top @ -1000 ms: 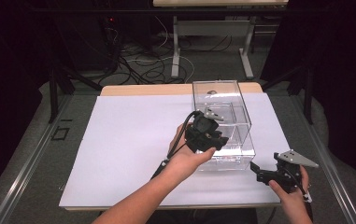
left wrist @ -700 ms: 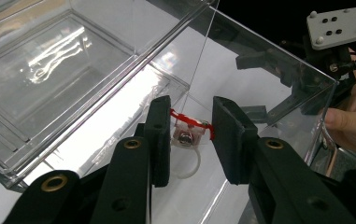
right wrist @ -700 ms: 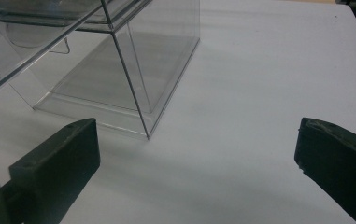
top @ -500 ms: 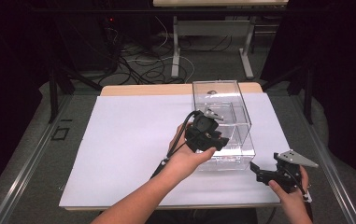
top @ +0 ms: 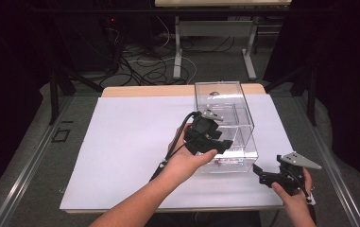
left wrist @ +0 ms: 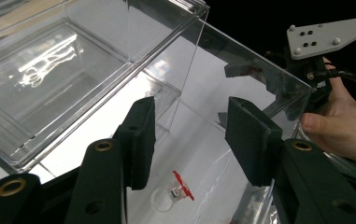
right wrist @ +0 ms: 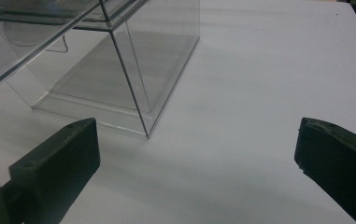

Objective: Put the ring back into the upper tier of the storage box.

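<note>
1. The left tool (top: 214, 142) hangs over the near compartment of the clear box (top: 225, 94). Its jaws have just been opening, with nothing between them.
2. A small ring with a red tag (left wrist: 175, 192) lies on the floor of that compartment, below the jaws. To do this well, lift the tool straight up, clear of the walls.
3. The right tool (top: 262, 176) rests spread wide and empty on the white worktop (top: 121, 142), just beside the box's near right corner; keep it parked there.

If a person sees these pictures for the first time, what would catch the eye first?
Probably the clear plastic box standing on the white sheet, right of the middle. The left gripper hovers over its open near compartment, jaws just opened, above a small ring with a red piece on the box floor.
</note>
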### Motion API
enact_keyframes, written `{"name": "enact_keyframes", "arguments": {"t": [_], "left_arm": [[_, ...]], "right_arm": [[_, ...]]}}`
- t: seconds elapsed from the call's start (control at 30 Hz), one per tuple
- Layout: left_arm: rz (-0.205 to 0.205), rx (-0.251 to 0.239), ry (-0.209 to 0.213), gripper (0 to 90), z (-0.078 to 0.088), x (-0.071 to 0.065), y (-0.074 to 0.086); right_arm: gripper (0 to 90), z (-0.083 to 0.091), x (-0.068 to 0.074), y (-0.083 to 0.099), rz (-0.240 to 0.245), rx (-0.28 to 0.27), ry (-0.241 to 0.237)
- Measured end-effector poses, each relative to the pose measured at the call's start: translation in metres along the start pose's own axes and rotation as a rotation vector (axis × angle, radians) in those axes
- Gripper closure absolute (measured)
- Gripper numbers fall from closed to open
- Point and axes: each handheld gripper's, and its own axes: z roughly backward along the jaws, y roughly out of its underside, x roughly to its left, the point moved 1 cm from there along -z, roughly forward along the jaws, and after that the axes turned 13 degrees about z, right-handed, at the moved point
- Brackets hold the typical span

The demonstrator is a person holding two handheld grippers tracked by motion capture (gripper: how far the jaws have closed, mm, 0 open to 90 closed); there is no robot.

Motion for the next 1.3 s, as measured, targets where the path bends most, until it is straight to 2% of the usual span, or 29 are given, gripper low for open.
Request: {"name": "enact_keyframes", "arguments": {"t": [0.2, 0.3, 0.37, 0.4, 0.47, 0.57, 0.7, 0.73, 0.97, 1.13, 1.3], "left_arm": [[-0.009, -0.042, 0.007, 46.9, 0.011, -0.002, -0.002], [-0.020, -0.046, 0.004, 45.2, 0.017, -0.002, -0.002], [-0.035, -0.059, -0.007, 43.3, 0.021, -0.001, -0.001], [-0.026, -0.063, -0.010, 42.5, 0.023, -0.002, -0.001], [-0.035, -0.074, -0.026, 40.6, 0.028, 0.000, -0.001], [-0.041, -0.117, -0.054, 37.8, 0.033, 0.001, -0.001], [-0.058, -0.127, -0.082, 36.3, 0.041, 0.006, 0.000], [-0.061, -0.128, -0.094, 36.1, 0.043, 0.008, 0.001], [-0.071, -0.175, -0.125, 35.8, 0.057, 0.025, 0.005], [-0.032, -0.207, -0.144, 34.4, 0.070, 0.044, 0.011], [0.034, -0.236, -0.163, 32.4, 0.082, 0.064, 0.018]], "right_arm": [[0.0, 0.000, -0.001, 0.001, -0.002, 0.009, -0.004], [0.0, 0.000, -0.001, 0.001, -0.004, 0.005, -0.002], [0.0, 0.000, -0.001, 0.001, -0.003, 0.006, -0.003], [0.0, 0.000, -0.001, 0.001, -0.003, 0.006, -0.002], [0.0, 0.000, -0.001, 0.001, -0.004, 0.005, 0.000], [0.0, 0.000, -0.001, 0.001, -0.005, 0.004, 0.000], [0.0, 0.001, -0.001, 0.000, 0.003, 0.015, -0.002], [0.0, 0.000, -0.001, 0.000, 0.001, 0.002, 0.002], [0.0, 0.000, 0.000, 0.000, 0.002, 0.007, -0.004], [0.0, 0.000, 0.000, 0.000, 0.004, 0.003, 0.003], [0.0, 0.000, 0.000, 0.000, 0.001, 0.004, 0.008]]}}
